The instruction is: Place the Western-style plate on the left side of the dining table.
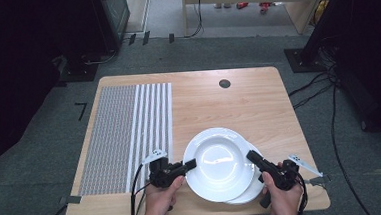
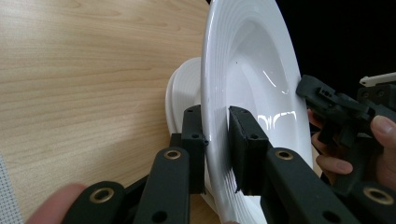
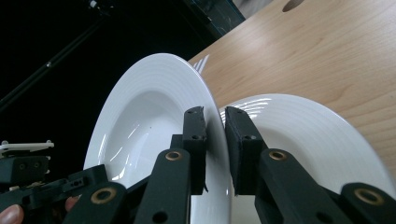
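Both claws clamp top plate (image 1: 217, 163) rim.

Right gripper (image 3: 215, 122) rises from bottom, two black jaws clamped on rim of upper white plate (image 3: 140, 121). Upper plate deep, ribbed rim, tilted, lifted clear of second white plate (image 3: 303, 135) lying on wooden table (image 3: 327, 51). Left gripper (image 3: 60, 189) at lower left, at upper plate's far rim; fingertip visible beneath it. Dark background behind. Round hole in tabletop near top edge.
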The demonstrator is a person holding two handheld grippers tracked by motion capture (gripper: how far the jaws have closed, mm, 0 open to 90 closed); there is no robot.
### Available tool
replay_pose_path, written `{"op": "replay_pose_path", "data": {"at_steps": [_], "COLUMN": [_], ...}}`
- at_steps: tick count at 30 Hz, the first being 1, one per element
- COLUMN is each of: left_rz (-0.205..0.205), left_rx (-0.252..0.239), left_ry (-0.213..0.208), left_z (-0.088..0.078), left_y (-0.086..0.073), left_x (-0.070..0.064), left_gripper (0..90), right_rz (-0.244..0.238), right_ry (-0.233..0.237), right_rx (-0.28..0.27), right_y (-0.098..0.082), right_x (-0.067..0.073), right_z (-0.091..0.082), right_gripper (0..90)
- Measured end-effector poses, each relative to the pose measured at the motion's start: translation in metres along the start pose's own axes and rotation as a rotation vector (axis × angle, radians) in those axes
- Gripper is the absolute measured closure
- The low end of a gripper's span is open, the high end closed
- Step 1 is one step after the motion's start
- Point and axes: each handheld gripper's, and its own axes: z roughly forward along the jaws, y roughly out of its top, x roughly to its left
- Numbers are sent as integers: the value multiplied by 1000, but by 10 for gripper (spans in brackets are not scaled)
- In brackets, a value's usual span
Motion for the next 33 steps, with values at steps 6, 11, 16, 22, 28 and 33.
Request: {"op": "replay_pose_path", "data": {"at_steps": [6, 11, 16, 22, 28, 33], "left_rz": [6, 9, 11, 5, -4, -16], "left_rx": [-5, -16, -25, -43, -72, -98], "left_ry": [-6, 2, 8, 17, 41, 60], "left_z": [-7, -14, -21, -31, -44, -56], "left_y": [6, 11, 16, 25, 33, 41], "left_x": [1, 3, 6, 12, 18, 26], "left_gripper": [788, 788, 788, 789, 787, 787], "right_rz": [-8, -17, -22, -26, -32, -40], "right_ry": [8, 18, 22, 32, 46, 57], "right_rx": [-1, 0, -1, -1, 5, 15], "right_y": [1, 2, 3, 6, 8, 9], "right_x": [6, 14, 21, 33, 45, 54], "right_z": [3, 8, 15, 27, 42, 58], "right_gripper": [803, 802, 802, 802, 802, 803]}}
